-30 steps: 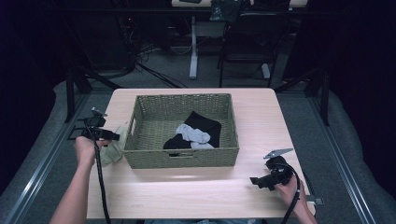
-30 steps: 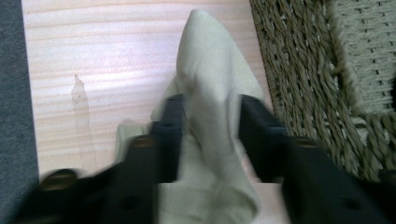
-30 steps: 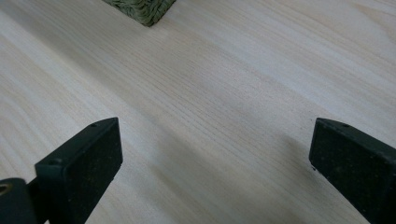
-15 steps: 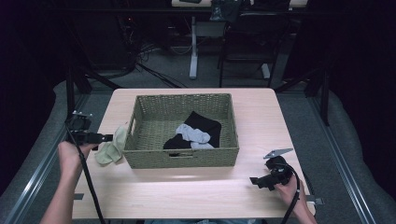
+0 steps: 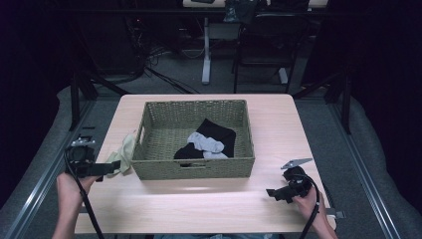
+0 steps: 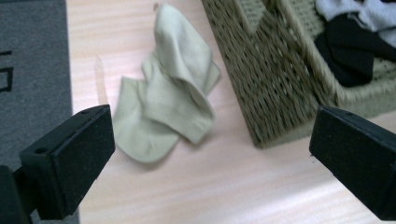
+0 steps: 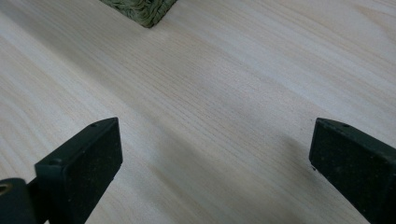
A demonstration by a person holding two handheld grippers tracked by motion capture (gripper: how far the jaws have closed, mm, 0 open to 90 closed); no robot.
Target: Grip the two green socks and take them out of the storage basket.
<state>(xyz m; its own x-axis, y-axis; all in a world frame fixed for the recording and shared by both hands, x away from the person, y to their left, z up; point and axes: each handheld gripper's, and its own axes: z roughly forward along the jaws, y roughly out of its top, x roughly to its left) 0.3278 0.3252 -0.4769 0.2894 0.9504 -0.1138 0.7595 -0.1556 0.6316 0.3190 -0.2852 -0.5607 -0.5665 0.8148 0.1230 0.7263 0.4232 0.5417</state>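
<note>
A pale green sock [image 5: 124,154] lies crumpled on the wooden table [image 5: 199,209], against the left wall of a woven basket [image 5: 196,169]. My left gripper [image 5: 115,167] hovers just in front of the sock, by the table's left edge. Its jaws have just been opening and now stand wide with nothing between them. In the left gripper view the sock [image 6: 173,102] lies beyond the jaws of the left gripper [image 6: 210,158], beside the basket [image 6: 261,79]. My right gripper [image 5: 272,193] rests open near the front right corner, over bare wood in the right gripper view [image 7: 215,172].
Inside the basket lie a black garment [image 5: 219,134] and a grey sock [image 5: 204,143]. Grey floor mat [image 6: 28,51] borders the table's left edge. Table legs, cables and a chair stand in the dark behind the table.
The left gripper has let go of the pale sock and drawn back toward the person, with its jaws spread. The sock now lies still beside the basket. The right gripper has not moved.
</note>
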